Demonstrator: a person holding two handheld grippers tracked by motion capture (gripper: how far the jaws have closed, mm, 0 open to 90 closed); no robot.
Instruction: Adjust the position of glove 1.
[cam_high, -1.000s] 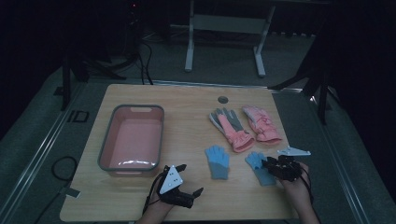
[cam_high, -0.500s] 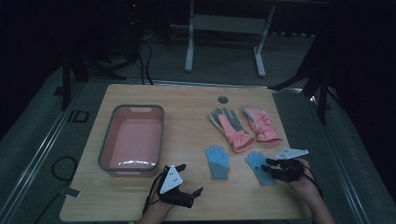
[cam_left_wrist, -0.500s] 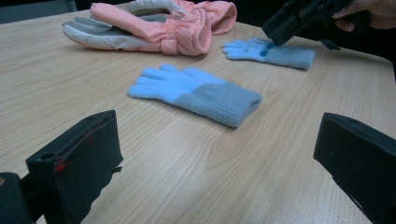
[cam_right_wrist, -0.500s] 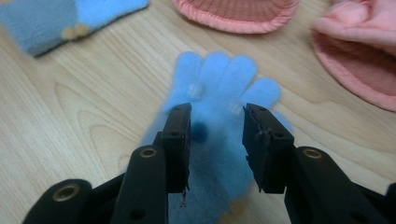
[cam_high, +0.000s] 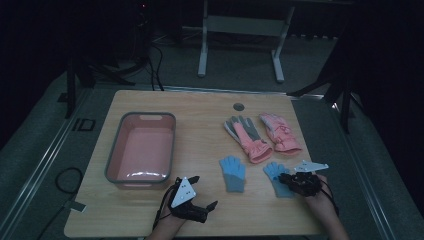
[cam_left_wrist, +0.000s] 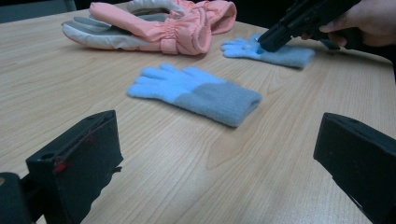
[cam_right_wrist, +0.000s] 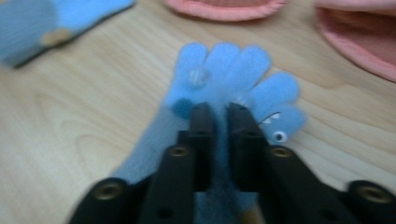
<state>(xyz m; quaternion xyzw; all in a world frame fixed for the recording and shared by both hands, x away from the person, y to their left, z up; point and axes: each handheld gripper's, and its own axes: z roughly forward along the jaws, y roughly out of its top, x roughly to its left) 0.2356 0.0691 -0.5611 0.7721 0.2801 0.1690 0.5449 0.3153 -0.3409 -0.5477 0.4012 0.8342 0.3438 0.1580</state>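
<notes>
the right gripper sits near the bench's near right corner, and its fingers have just been closing: they now stand almost together, pinching a fold of the small blue glove at the palm. that glove lies flat near the near edge, its fingertips pointing toward the far edge. the second blue glove lies just beside it toward the middle, with bare wood between the two. the pink gloves lie close behind, toward the far right; little room is left there.

the left gripper rests low at the near edge, its fingers spread wide with nothing between them, open wood ahead of it. the pink tub stands on the left half, one short wall toward the near edge.
</notes>
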